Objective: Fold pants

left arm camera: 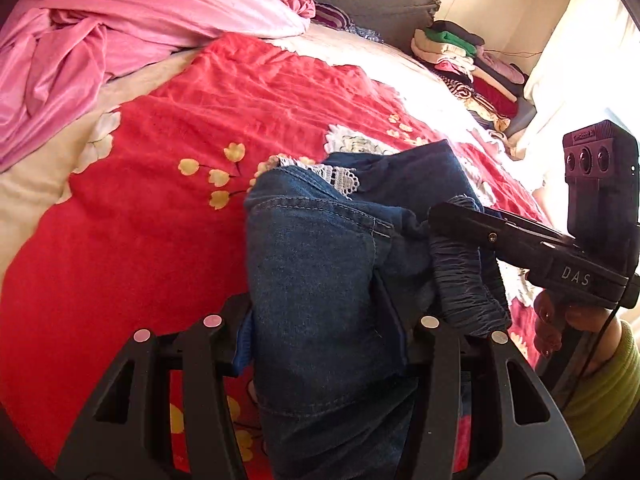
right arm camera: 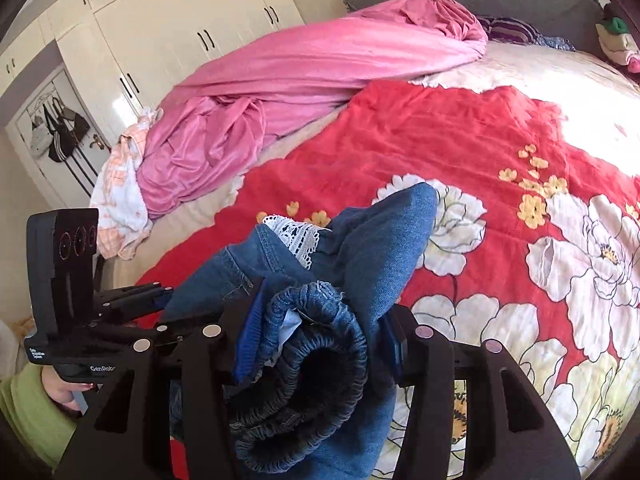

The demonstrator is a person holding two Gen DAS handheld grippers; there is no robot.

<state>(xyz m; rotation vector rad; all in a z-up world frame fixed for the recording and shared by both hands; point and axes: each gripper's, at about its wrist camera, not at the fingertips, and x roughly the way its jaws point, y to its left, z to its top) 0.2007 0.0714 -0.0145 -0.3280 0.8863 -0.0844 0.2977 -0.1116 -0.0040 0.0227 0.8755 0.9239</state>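
Bedroom light falls on a bed whose red flowered bedspread (right arm camera: 460, 128) fills both views. Left claw (left arm camera: 326, 332) is partly closed, and its blue pads press a thick fold of the blue denim pants (left arm camera: 320, 280) from both sides. Right claw (right arm camera: 316, 344) is likewise partly closed on the gathered elastic waistband (right arm camera: 312, 344) of the same pants, which bulges between its pads. The pants are bunched between the two claws, above the bedspread, and a strip of white lace trim (right arm camera: 298, 236) shows at one edge. In the left wrist view the right claw's body carries the letters "DAS"; the small print on its camera block is too blurred to read. In the right wrist view the left claw's handle reads "GenRob", cut off by a claw finger, with a small label above it that is hard to read. A hand (left arm camera: 560, 324) in a green sleeve (left arm camera: 600, 392) holds that handle. Farther off lie a crumpled pink blanket (right arm camera: 312, 68), a stack of folded clothes (left arm camera: 468, 64) and white wardrobe doors (right arm camera: 160, 32).
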